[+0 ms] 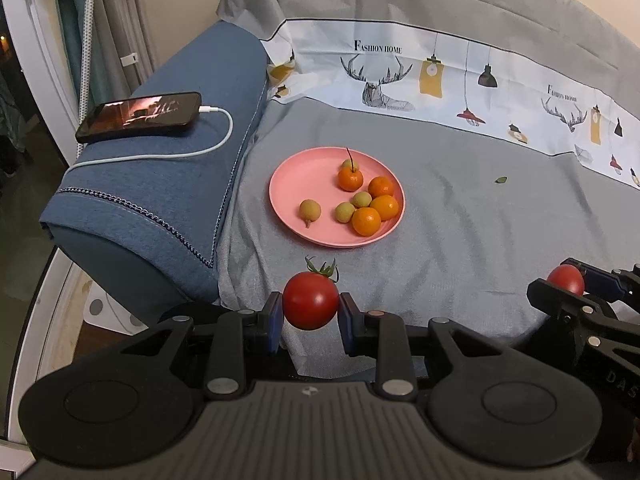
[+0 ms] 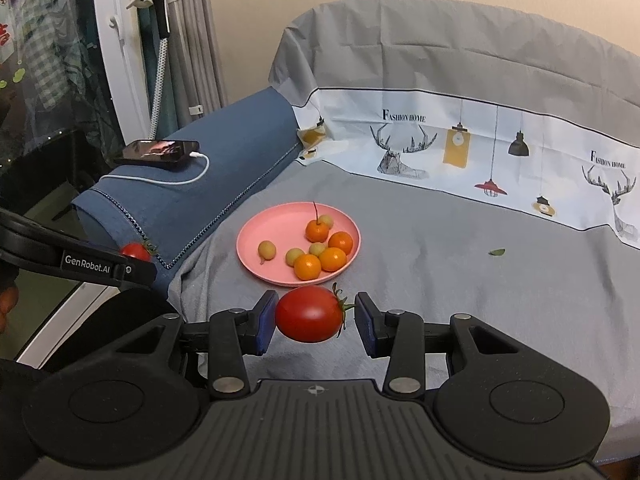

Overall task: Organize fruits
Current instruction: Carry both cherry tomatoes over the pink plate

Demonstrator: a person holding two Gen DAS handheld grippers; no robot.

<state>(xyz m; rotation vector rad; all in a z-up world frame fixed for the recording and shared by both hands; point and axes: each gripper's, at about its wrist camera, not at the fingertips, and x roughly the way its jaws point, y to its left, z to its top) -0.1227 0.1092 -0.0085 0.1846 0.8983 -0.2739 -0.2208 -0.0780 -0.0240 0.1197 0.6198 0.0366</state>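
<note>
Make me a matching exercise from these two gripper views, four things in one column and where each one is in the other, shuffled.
Things:
1. phone
2. orange fruits
3. tomato
4. small green leaf

Places:
A. on the pink plate
B. alone on the grey cover, right of the plate
C. on the blue armrest, cable plugged in
D. clamped in the left gripper

Pairs: 1-C, 2-A, 3-D, 4-B
</note>
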